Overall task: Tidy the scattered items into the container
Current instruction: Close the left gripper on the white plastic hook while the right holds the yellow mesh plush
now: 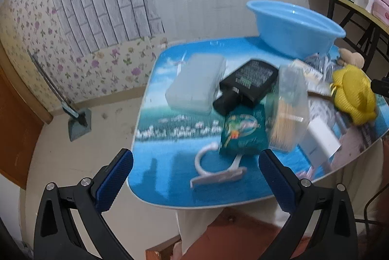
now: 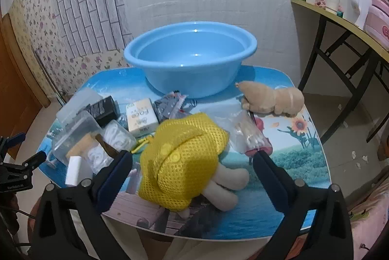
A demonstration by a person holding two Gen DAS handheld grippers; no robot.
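Both my jaws stand wide apart and empty. My right gripper [image 2: 192, 160] hovers over the yellow mesh-covered plush toy [image 2: 181, 162] at the table's near edge; my left gripper [image 1: 195, 160] over a white plastic hook [image 1: 214, 170]. The round blue plastic basin [image 2: 192, 58] sits empty at the far side.

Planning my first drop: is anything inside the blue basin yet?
The blue basin looks empty: its floor and far wall show bare, with only light glints. The strip just behind its near rim is hidden. Every item remains on the table.
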